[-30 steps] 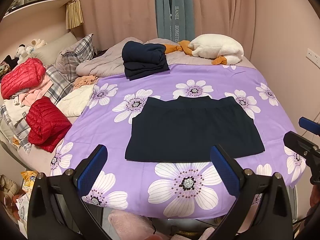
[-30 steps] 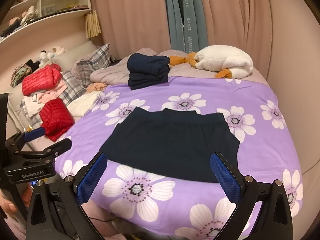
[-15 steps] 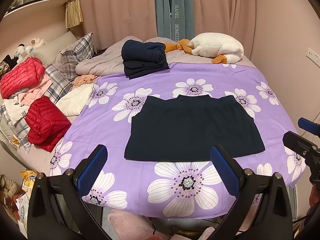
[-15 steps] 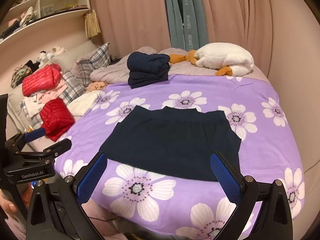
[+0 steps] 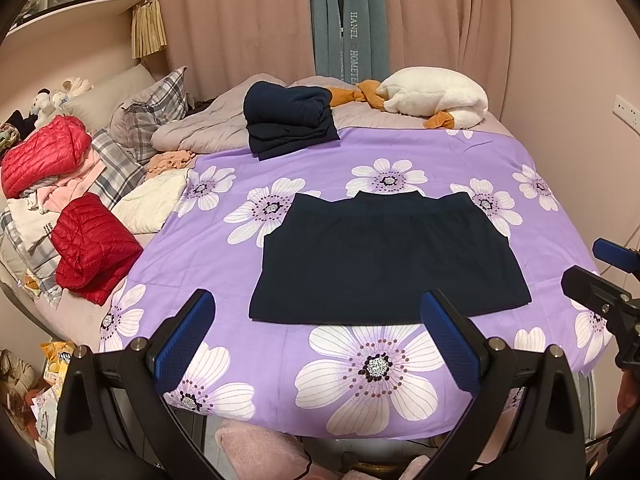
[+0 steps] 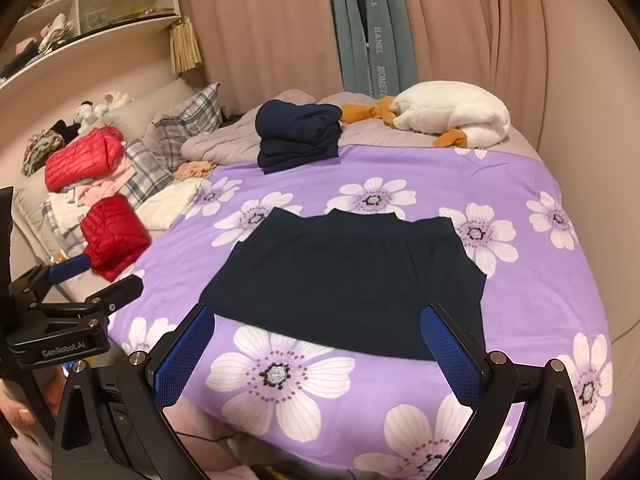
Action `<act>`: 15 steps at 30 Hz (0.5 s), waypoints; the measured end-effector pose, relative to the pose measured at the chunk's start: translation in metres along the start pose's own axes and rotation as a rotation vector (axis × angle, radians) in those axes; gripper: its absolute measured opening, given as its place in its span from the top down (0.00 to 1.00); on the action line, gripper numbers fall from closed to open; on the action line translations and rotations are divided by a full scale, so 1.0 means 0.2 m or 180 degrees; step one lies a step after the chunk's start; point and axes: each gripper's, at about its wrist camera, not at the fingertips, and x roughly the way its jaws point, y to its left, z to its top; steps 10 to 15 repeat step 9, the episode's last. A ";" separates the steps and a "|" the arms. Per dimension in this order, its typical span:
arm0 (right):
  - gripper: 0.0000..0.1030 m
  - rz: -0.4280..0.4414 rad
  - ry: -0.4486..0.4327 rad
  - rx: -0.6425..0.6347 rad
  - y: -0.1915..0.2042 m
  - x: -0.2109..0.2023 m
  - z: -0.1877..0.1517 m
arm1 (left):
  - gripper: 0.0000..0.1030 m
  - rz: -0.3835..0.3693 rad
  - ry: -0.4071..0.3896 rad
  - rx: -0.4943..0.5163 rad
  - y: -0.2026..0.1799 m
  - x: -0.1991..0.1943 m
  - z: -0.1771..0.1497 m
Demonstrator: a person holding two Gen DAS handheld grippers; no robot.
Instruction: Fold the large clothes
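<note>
A dark navy garment (image 5: 384, 260) lies spread flat on the purple flowered bedspread (image 5: 360, 368), its near hem toward me; it also shows in the right wrist view (image 6: 352, 280). My left gripper (image 5: 318, 340) is open and empty, held back from the bed's near edge, short of the hem. My right gripper (image 6: 316, 356) is open and empty, also short of the hem. Each gripper shows at the edge of the other's view: the right one (image 5: 600, 276) and the left one (image 6: 86, 284).
A stack of folded navy clothes (image 5: 288, 120) sits at the far side of the bed. A white plush goose (image 5: 432, 96) lies at the back right. Red puffer jackets (image 5: 92, 248), plaid pillows (image 5: 152, 116) and loose clothes pile on the left. Wall on the right.
Both grippers have drifted slightly; the garment sits a touch lower in the right view. Both stay open, and nothing on the bed has moved.
</note>
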 end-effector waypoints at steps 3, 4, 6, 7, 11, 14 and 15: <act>0.01 0.0000 -0.0001 -0.0001 0.00 0.00 0.00 | 0.00 -0.0025 -0.0015 -0.0002 0.00 0.00 0.00; 0.01 0.0000 0.0000 -0.0001 0.00 0.00 0.00 | 0.00 -0.0031 -0.0016 -0.0003 0.00 0.00 0.00; 0.01 0.0002 -0.0003 0.0002 0.00 0.00 0.00 | 0.00 -0.0039 -0.0018 0.0001 -0.01 0.00 0.00; 0.01 0.0002 0.0000 -0.0001 0.00 0.00 0.00 | 0.00 -0.0036 -0.0019 0.0004 -0.01 0.00 0.00; 0.01 -0.0001 -0.0001 0.0002 0.00 0.00 0.00 | 0.00 -0.0032 -0.0019 0.0009 -0.01 -0.01 0.00; 0.01 -0.0001 -0.0001 0.0002 0.00 0.00 0.00 | 0.00 -0.0032 -0.0019 0.0009 -0.01 -0.01 0.00; 0.01 -0.0001 -0.0001 0.0002 0.00 0.00 0.00 | 0.00 -0.0032 -0.0019 0.0009 -0.01 -0.01 0.00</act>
